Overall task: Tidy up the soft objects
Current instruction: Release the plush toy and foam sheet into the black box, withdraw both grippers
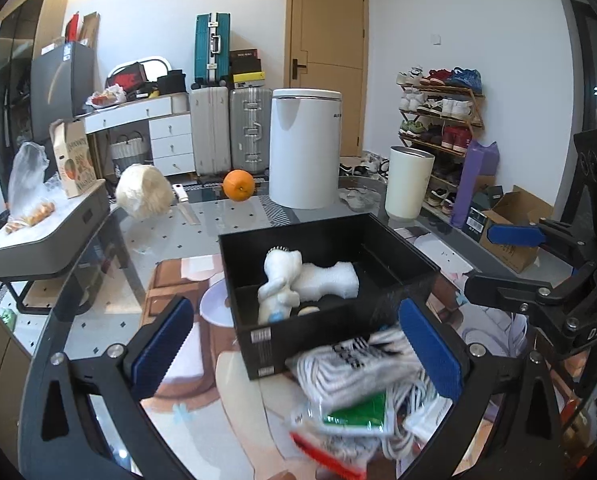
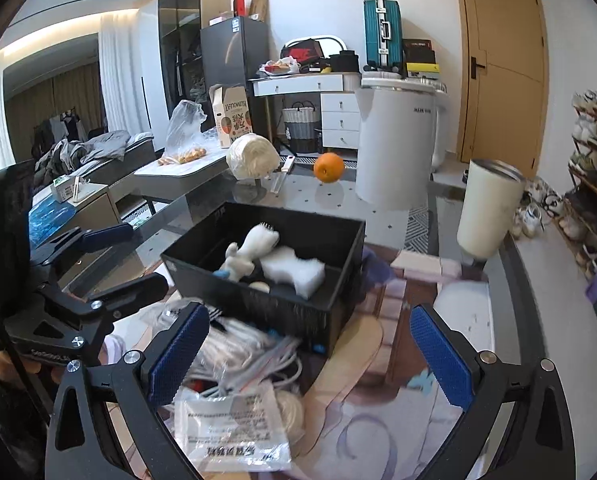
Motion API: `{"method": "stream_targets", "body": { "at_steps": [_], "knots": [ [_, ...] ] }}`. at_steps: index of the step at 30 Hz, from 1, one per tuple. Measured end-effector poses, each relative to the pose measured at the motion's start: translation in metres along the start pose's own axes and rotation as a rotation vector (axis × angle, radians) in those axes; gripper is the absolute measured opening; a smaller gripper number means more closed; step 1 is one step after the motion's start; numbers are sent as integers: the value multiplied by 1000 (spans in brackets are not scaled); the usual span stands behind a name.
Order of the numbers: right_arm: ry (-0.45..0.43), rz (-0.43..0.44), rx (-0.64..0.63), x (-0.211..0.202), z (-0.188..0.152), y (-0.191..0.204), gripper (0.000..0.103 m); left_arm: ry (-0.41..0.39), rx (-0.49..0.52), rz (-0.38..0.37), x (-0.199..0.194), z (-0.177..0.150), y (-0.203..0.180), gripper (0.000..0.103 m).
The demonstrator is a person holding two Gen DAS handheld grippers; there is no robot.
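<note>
A black box (image 1: 258, 344) (image 2: 258, 300) stands on the glass table, holding a white plush toy (image 1: 278, 284) (image 2: 246, 256) and a white sponge (image 1: 330, 280) (image 2: 294, 272). In front of the box lies a pile of bagged soft goods (image 1: 358, 364) (image 2: 238, 360), with striped white fabric and a labelled plastic bag (image 2: 234, 428). My left gripper (image 1: 294, 310) stands open just above the pile, which lies close to its right pad (image 1: 430, 352). My right gripper (image 2: 309, 314) is open too, with the pile by its left pad (image 2: 178, 356). Neither holds anything.
Behind the box are an orange (image 1: 239, 185), a tall white bin (image 1: 304, 148), a cream cup (image 1: 408, 188), a fluffy white ball (image 1: 144, 190) and a knife (image 1: 186, 204). A white plate (image 1: 214, 304) sits partly under the box's left side.
</note>
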State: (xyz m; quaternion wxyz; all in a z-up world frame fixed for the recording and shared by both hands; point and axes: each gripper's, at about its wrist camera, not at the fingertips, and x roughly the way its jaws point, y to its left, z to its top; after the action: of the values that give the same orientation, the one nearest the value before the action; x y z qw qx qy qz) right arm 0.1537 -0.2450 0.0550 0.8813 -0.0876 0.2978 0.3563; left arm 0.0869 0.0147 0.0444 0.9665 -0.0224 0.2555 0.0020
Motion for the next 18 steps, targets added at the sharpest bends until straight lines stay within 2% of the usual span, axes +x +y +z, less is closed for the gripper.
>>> {"method": "stream_targets", "body": {
  "at_steps": [10, 18],
  "knots": [
    [11, -4, 8, -6, -25, 10, 102, 1, -32, 37, -18, -22, -3, 103],
    [61, 2, -14, 0, -44, 18, 102, 24, -31, 54, -21, -36, -3, 103]
  ]
}}
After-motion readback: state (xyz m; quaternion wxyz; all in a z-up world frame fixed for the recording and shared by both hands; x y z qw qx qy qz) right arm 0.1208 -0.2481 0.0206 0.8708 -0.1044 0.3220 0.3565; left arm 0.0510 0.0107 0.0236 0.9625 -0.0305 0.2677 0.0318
